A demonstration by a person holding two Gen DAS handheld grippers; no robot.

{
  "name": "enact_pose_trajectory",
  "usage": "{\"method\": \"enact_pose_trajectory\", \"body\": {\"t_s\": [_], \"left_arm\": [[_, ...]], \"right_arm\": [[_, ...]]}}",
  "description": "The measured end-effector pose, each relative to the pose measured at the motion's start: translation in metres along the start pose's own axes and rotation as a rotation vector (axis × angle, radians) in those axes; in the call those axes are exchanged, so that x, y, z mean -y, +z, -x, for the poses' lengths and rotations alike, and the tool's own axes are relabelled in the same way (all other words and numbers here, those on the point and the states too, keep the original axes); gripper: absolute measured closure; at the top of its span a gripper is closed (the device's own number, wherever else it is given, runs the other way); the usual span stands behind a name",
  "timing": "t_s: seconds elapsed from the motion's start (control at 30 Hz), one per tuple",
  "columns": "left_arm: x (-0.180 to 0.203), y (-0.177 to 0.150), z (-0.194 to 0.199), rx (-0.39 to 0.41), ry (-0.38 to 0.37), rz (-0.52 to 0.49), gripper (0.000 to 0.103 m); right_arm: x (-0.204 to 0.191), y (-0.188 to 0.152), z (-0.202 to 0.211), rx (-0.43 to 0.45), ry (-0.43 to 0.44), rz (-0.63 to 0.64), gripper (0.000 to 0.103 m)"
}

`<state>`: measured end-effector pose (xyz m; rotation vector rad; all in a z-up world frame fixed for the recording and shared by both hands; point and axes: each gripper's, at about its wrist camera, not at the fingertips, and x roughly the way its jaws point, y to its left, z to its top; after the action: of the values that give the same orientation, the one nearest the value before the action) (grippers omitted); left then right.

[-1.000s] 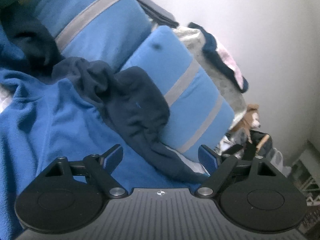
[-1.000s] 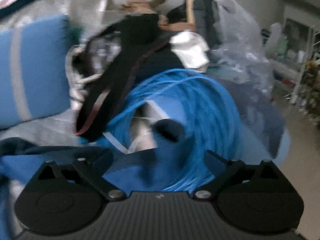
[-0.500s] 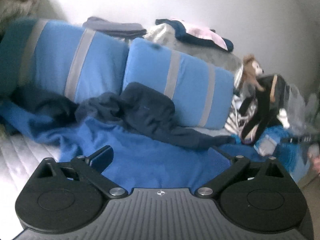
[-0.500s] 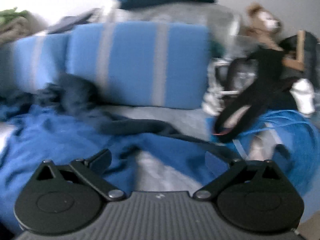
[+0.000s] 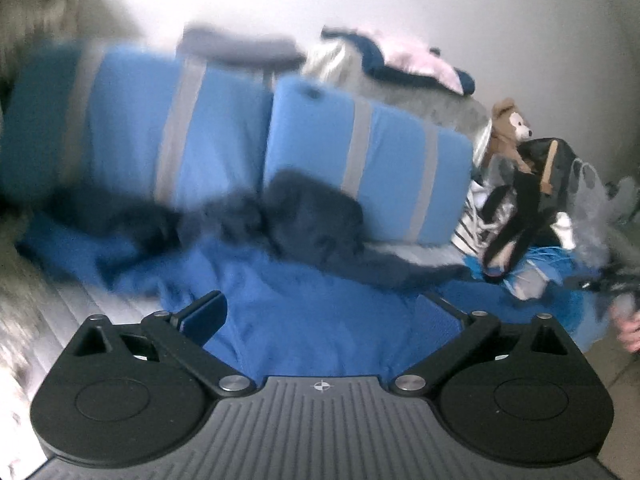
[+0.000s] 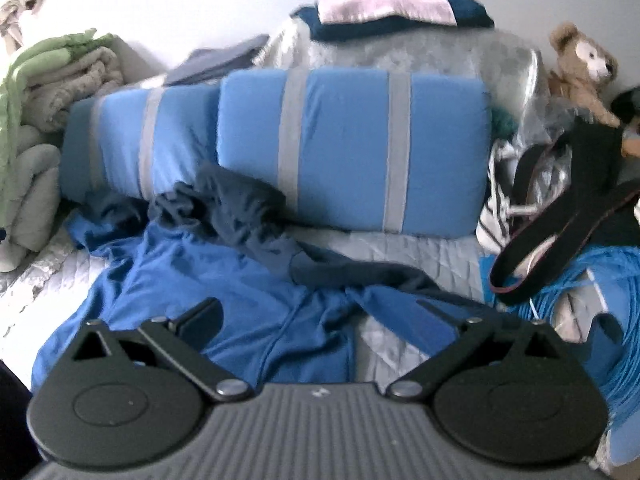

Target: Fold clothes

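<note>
1. Left wrist view: the left claw (image 5: 320, 312) is spread wide, nothing between its fingers; the blue garment (image 5: 304, 320) lies crumpled on the bed just ahead, navy garment (image 5: 316, 220) beyond.
2. Right wrist view: the right claw (image 6: 320, 312) is likewise spread and empty, above the blue garment (image 6: 224, 312). It looks like the pre-grasp stage; next, each claw needs an edge to pinch.

Left gripper (image 5: 318, 314) held above the bed, pointing forward and tilted downward, jaws just opened to full spread, nothing between the fingers (image 5: 204, 312). Right gripper (image 6: 318, 314) likewise raised and angled down, jaws wide apart, fingers (image 6: 202, 316) gripping nothing. A bare hand (image 5: 630, 330) glimpsed at the right edge of the left wrist view, blurred.
</note>
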<state>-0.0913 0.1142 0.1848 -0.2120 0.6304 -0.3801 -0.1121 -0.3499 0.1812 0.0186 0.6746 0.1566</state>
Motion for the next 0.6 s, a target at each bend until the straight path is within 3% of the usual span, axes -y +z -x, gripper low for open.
{"method": "enact_pose_trajectory", "body": {"t_s": [0.27, 0.43, 0.6], "left_arm": [[-0.077, -0.027, -0.054, -0.116, 0.037, 0.202, 0.000], [-0.119, -0.041, -0.077, -0.171, 0.090, 0.244, 0.001], [-0.156, -0.053, -0.100, -0.229, 0.089, 0.304, 0.004]], "right_arm": [[0.032, -0.031, -0.077, -0.117, 0.013, -0.086, 0.000], [0.044, -0.046, -0.116, -0.167, 0.062, -0.060, 0.001], [0.054, -0.056, -0.149, -0.223, 0.103, -0.081, 0.007]]}}
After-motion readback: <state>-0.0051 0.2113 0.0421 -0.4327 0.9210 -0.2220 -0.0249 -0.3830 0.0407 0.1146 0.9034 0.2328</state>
